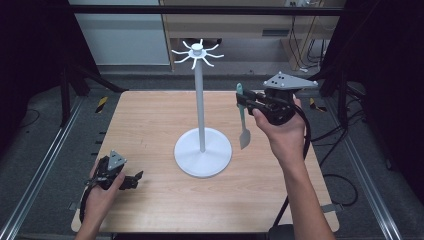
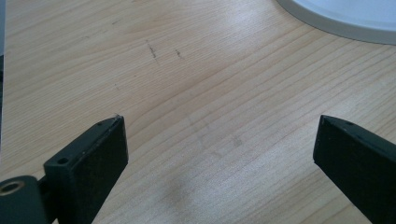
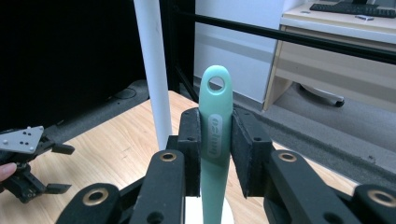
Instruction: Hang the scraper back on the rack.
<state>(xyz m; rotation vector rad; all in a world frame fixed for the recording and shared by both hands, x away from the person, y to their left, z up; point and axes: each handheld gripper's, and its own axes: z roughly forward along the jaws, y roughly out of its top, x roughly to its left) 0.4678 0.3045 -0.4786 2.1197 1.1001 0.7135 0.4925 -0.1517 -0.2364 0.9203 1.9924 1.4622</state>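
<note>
Spatula between right gripper's fingers

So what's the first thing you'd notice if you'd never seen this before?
The tall white stand with curly hooks on top, in the middle of the wooden table. Right beside it, the right gripper holds a mint-green spatula upright, hanging hole on top. The left gripper rests open near the table's front left.

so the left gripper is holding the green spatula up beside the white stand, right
Not quite: the right gripper holds the green spatula, its jaws shut on the handle, as the right gripper view shows. The left gripper rests open and holds nothing, low on the table. The rest stands: the spatula is up beside the white stand.
</note>
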